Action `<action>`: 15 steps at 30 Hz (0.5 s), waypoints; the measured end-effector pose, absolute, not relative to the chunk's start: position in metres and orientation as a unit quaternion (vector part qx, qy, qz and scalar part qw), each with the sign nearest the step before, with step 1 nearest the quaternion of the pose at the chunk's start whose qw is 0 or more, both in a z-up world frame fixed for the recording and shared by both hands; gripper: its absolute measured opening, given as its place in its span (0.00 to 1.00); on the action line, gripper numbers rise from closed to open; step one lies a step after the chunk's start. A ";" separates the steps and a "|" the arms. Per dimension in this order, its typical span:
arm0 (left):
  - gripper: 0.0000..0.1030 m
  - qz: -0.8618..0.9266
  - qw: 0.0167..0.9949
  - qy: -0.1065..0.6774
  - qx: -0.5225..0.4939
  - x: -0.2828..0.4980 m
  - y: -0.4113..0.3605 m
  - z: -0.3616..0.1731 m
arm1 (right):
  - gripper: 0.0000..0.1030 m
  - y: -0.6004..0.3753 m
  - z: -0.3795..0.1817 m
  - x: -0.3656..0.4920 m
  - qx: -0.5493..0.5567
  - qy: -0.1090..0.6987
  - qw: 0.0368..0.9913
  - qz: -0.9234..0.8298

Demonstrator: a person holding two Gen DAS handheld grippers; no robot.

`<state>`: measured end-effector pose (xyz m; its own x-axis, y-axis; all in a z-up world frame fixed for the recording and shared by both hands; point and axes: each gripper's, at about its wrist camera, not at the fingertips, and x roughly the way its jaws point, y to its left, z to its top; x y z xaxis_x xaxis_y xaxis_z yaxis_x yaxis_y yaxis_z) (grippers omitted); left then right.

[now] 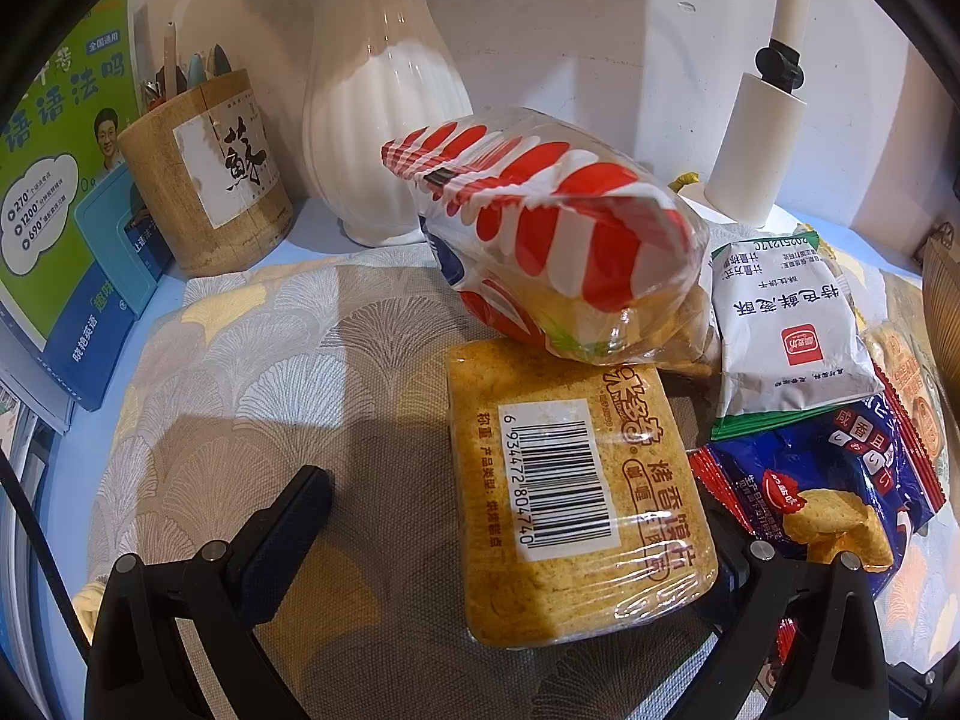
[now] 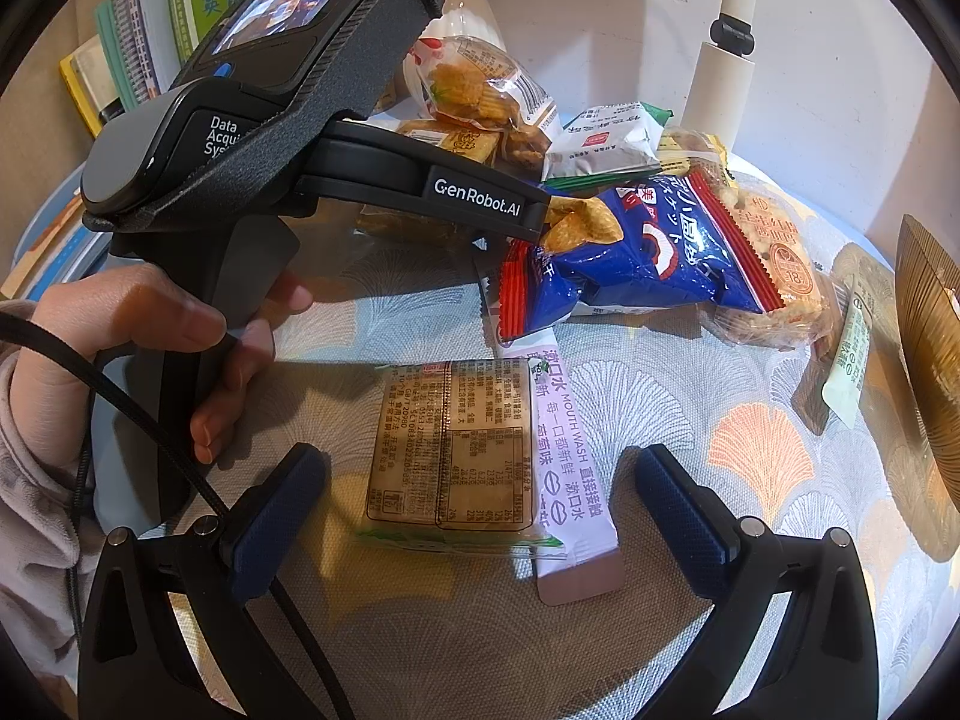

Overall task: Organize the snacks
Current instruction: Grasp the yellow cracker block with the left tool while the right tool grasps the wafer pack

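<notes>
Sorting under way: our left tongs spread wide around barcoded cake pack on bench cloth, not yet closed. Right tongs open, empty, over flat label-up pack. Next, we judge: squeeze, lift clear of striped bag.

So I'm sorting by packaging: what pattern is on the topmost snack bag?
Red and white stripes on the topmost snack bag, clearest in the left wrist view.
</notes>
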<state>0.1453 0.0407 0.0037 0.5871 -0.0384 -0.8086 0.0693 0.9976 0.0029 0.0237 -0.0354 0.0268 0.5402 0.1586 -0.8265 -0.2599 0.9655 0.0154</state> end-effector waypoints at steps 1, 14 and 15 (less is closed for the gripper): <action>1.00 -0.030 0.891 0.453 0.017 0.145 0.041 0.004 | 1.00 -0.035 0.027 0.024 -0.055 0.464 0.876 0.119; 1.00 -0.029 0.891 0.453 0.017 0.143 0.040 0.006 | 0.85 -0.029 0.035 0.010 -0.069 0.445 0.883 0.128; 1.00 -0.029 0.891 0.453 0.017 0.143 0.040 0.006 | 0.80 -0.030 0.037 0.009 -0.068 0.442 0.885 0.129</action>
<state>0.1432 0.0405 0.0062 0.5873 -0.0369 -0.8086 0.0673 0.9977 0.0034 0.0086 -0.0298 0.0367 0.5763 0.1681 -0.7997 -0.2878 0.9577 -0.0061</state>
